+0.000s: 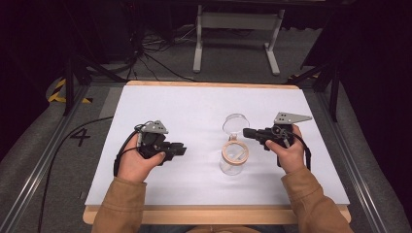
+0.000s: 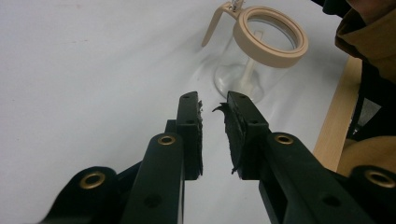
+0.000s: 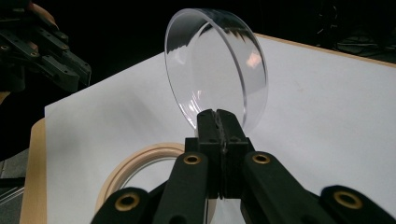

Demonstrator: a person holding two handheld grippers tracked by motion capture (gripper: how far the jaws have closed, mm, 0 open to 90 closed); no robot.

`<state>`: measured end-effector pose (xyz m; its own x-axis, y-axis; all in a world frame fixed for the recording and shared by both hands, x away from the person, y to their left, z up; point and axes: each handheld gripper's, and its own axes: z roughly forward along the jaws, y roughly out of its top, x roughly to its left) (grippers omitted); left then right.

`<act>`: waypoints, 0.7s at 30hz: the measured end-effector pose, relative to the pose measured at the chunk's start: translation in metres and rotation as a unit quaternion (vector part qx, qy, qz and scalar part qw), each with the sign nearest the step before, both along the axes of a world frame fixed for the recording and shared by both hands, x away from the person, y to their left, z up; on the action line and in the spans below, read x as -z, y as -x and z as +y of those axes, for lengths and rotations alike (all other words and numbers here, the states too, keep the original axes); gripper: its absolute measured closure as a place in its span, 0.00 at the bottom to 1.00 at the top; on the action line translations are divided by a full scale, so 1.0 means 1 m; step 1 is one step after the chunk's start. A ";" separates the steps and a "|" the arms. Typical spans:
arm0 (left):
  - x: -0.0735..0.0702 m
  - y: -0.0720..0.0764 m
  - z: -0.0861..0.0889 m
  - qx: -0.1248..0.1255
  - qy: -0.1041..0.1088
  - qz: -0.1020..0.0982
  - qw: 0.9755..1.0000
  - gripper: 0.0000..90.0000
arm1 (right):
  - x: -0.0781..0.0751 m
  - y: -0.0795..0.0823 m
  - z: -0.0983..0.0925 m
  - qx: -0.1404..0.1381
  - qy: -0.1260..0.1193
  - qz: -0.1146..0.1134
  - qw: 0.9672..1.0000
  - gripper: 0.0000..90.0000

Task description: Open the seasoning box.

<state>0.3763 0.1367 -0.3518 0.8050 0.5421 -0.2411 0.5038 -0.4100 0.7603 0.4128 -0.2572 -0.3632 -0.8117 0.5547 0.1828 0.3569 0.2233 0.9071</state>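
Two grippers were in play over the white table point(image 1: 160, 104), and the right gripper point(image 3: 219, 122) was the busy one: its jaws were pressed together on the rim of a clear round lid point(image 3: 217, 70), holding the disc up on edge, just beyond and above the jar point(image 1: 233, 156). That glass jar stood upright on the table with its tan collar point(image 2: 271, 35) open to the sky, a tan latch arm point(image 2: 214, 25) sticking off one side. From the right gripper, the jar's mouth lay just below and toward the person, so the lid would likely have to tip flat and come down onto the collar. The left gripper point(image 2: 214, 122) hovered low over the table with its jaws slightly parted and nothing between them, pointed at the jar's base from the left, well apart from it. The right hand point(image 1: 290, 151) was clearly the nearer to the jar.
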 end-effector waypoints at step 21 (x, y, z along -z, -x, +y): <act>-0.002 -0.008 0.011 -0.057 0.028 -0.017 0.998 0.62 | -0.031 0.017 -0.036 0.014 0.029 -0.014 0.999 0.78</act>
